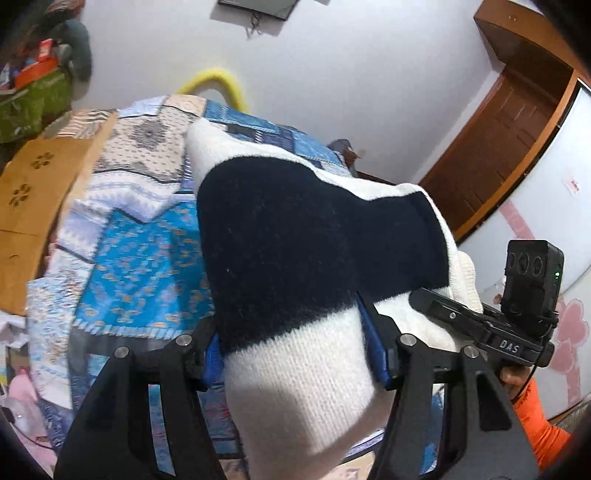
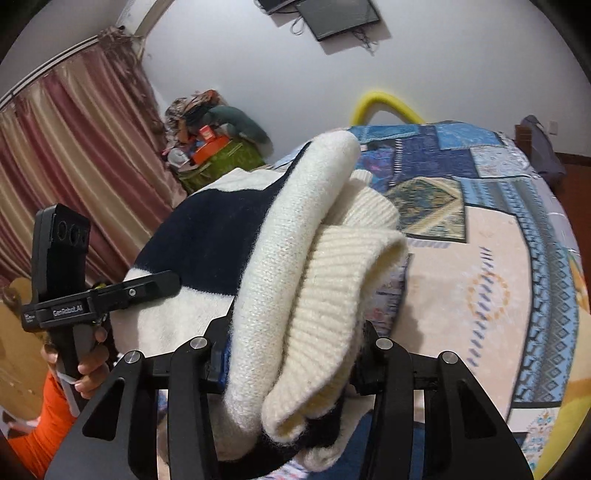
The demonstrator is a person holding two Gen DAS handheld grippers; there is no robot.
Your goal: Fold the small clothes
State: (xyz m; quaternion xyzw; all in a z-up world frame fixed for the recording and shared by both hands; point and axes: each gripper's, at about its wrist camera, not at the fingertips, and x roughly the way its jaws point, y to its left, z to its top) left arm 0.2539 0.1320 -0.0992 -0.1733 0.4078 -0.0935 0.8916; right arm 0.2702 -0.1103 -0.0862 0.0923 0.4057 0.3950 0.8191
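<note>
Left gripper pinches the cream-and-navy knitted sweater between its blue-lined pads; cream knit bulges out between the black fingers, navy band just beyond them; jaws part-closed on thick fabric.

Right gripper clamps the same sweater at a bunched, folded edge; the ribbed cream hem rolls over the jaws and hangs toward the camera; navy panel runs off to the left side of that view.

Sweater hangs between the two grippers, held up off the blue patchwork quilt on the bed; whether any part of it touches the bed I can't tell.

Each wrist view catches the other tool: black handle with a small camera block, gripped by a hand in an orange sleeve.

Further out: yellow padded arch behind the bed against a white wall; wall-mounted dark screen above; pink striped curtain to one side; cluttered green box in the corner; brown wooden door frame opposite.
</note>
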